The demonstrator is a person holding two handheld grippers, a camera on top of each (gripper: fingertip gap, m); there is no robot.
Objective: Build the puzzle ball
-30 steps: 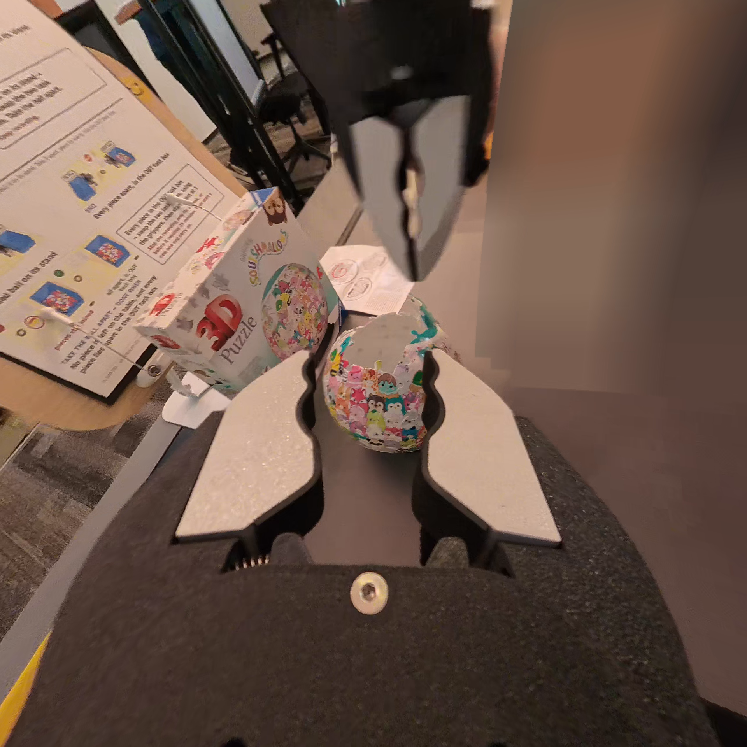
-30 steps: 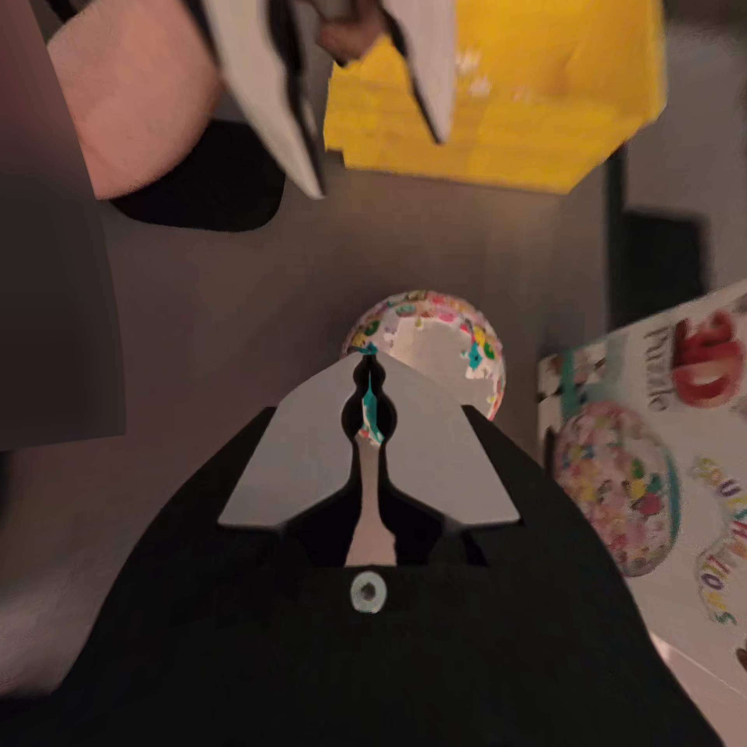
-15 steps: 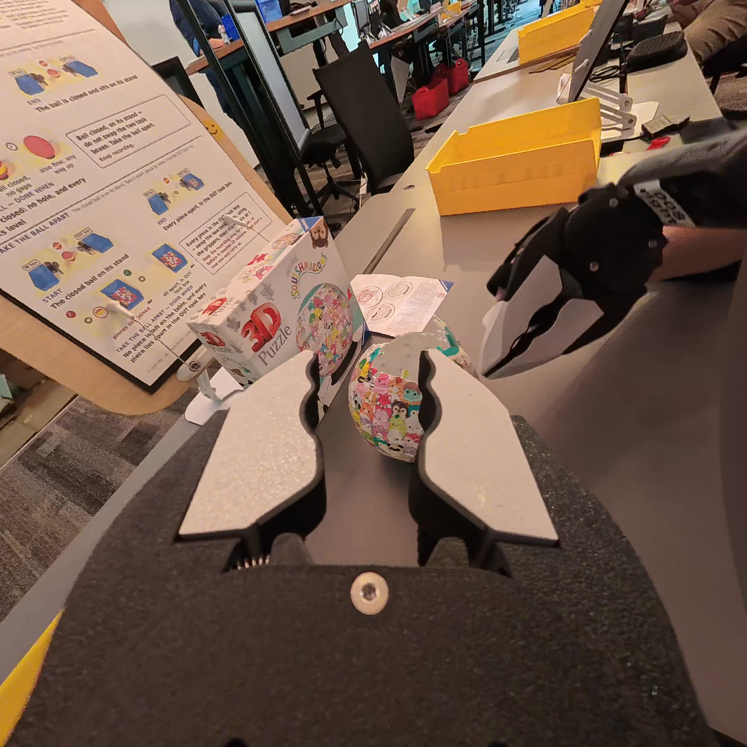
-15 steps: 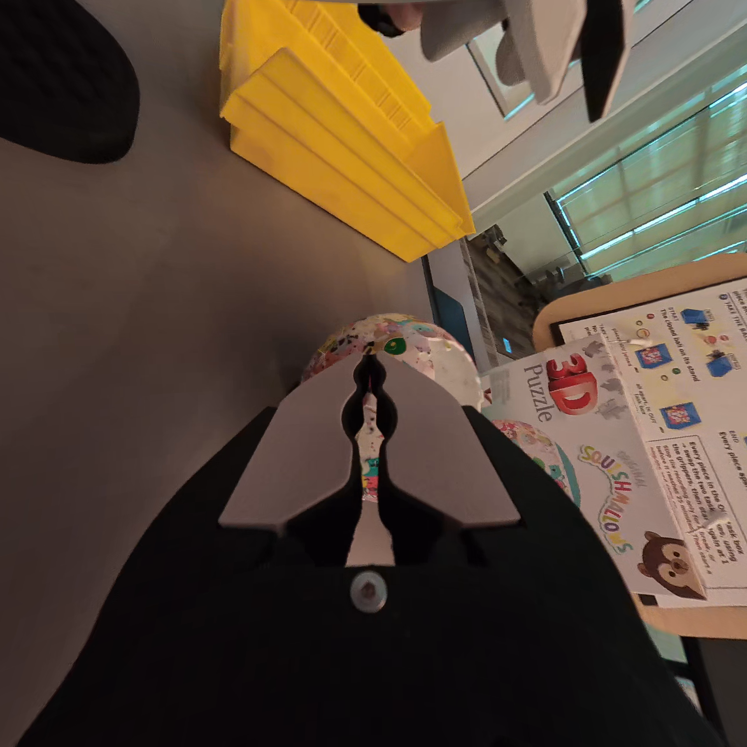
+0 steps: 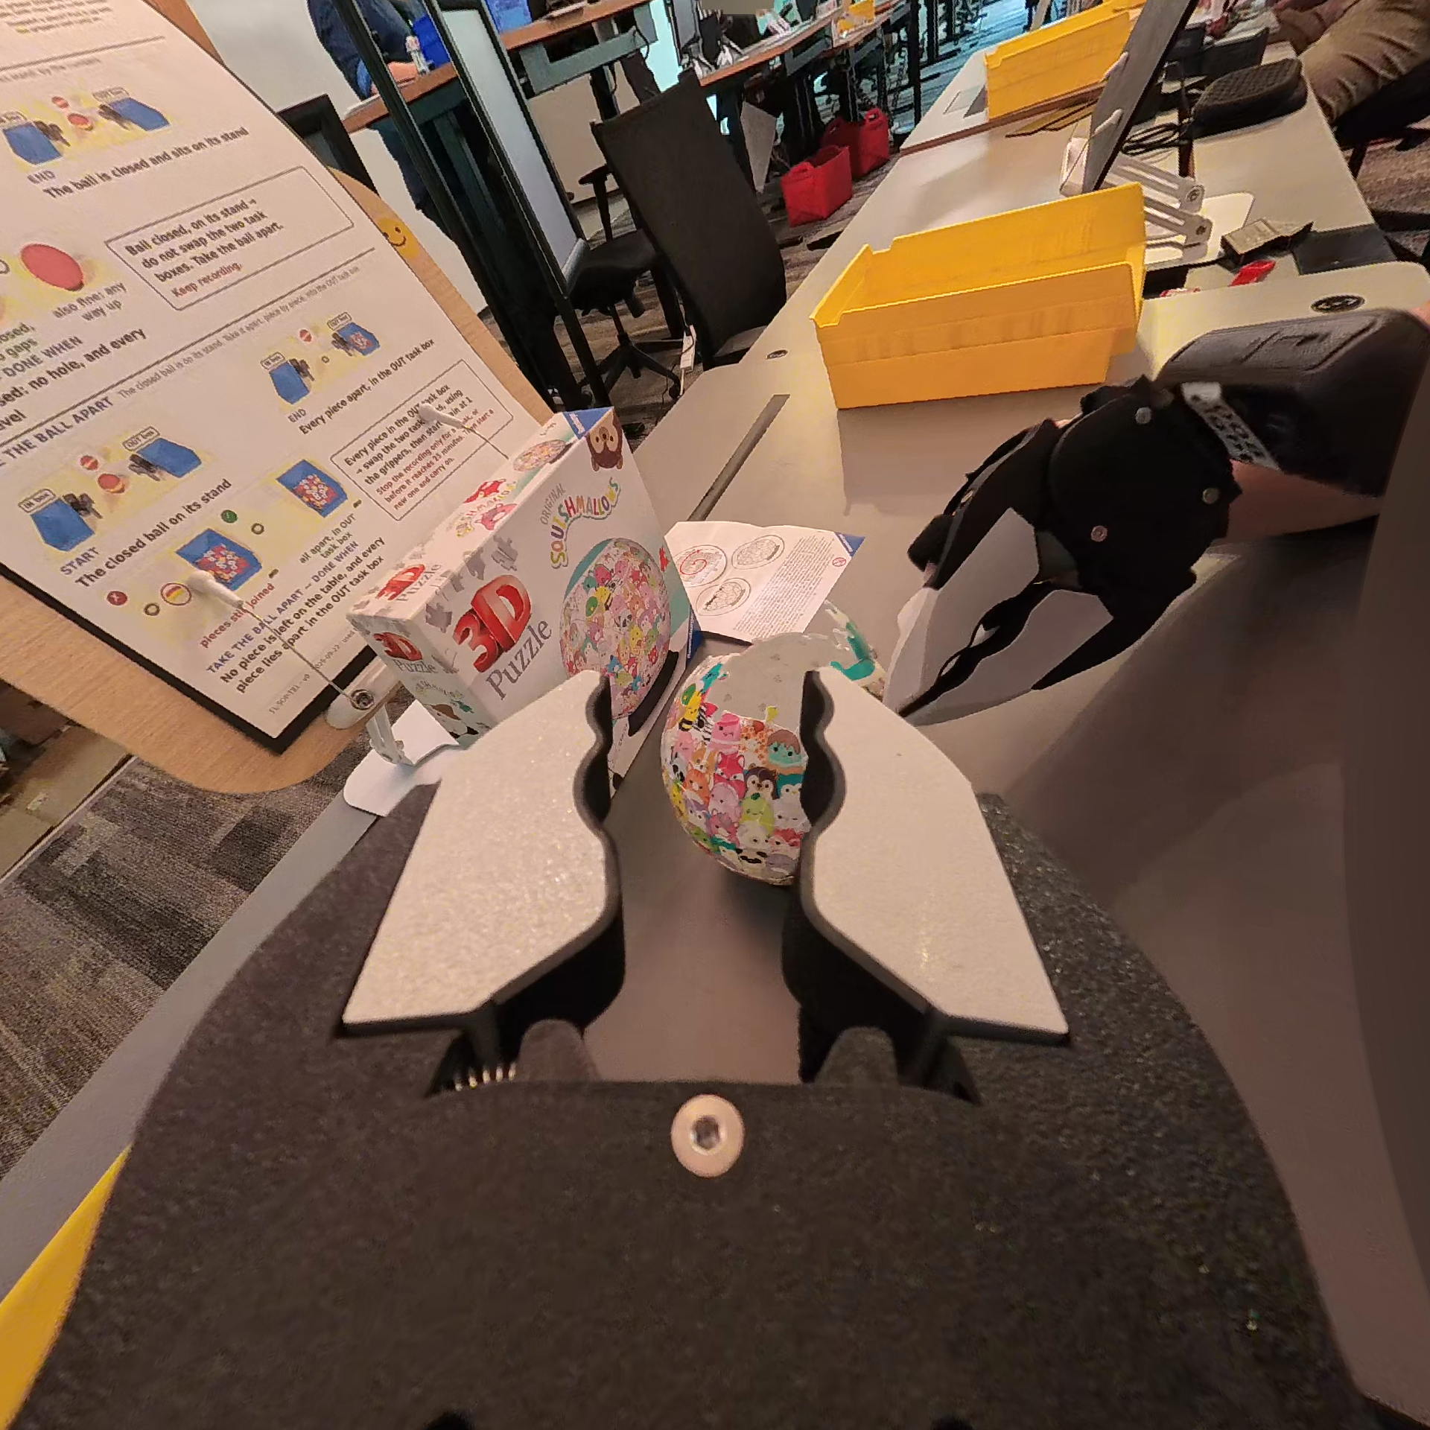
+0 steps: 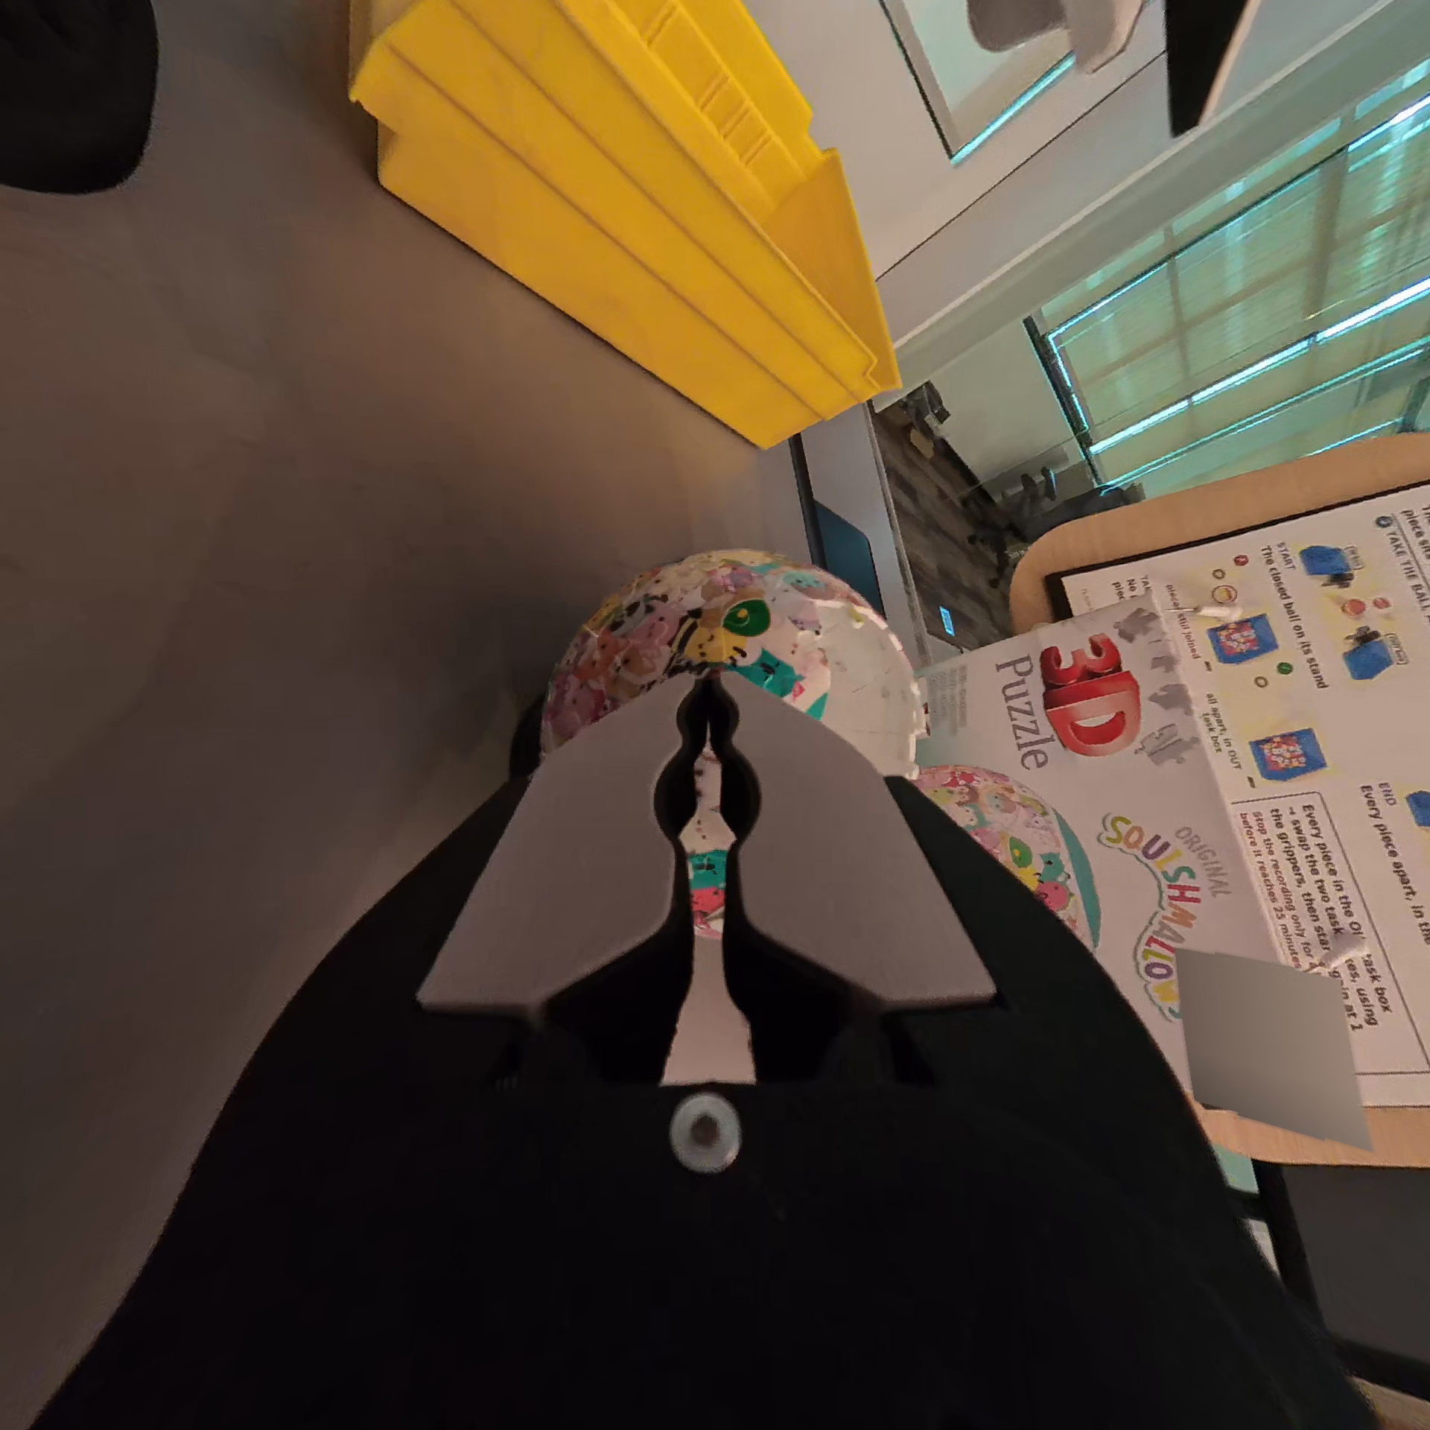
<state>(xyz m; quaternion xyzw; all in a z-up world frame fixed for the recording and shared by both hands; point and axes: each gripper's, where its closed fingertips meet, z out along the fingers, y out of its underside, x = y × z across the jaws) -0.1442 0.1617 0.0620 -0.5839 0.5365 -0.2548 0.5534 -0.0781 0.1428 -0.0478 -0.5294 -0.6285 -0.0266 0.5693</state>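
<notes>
The partly built puzzle ball (image 5: 735,781), covered in colourful cartoon animals with an open gap at its top, rests on the grey table. My left gripper (image 5: 700,689) is open, its fingertips on either side of the ball. My right gripper (image 5: 901,696) comes in from the right, with its tips close to the ball's right side. In the right wrist view my right gripper (image 6: 708,685) is shut on a colourful puzzle piece (image 6: 708,878), with its tips at the ball (image 6: 696,619).
The puzzle box (image 5: 534,611) stands just left of the ball, also in the right wrist view (image 6: 1083,774). A paper leaflet (image 5: 774,573) lies behind the ball. Stacked yellow bins (image 5: 983,309) sit farther back. An instruction board (image 5: 193,348) leans at the left, by the table edge.
My right gripper has come down from above the ball to its right side, still holding the piece. My left gripper has stayed open around the ball.
</notes>
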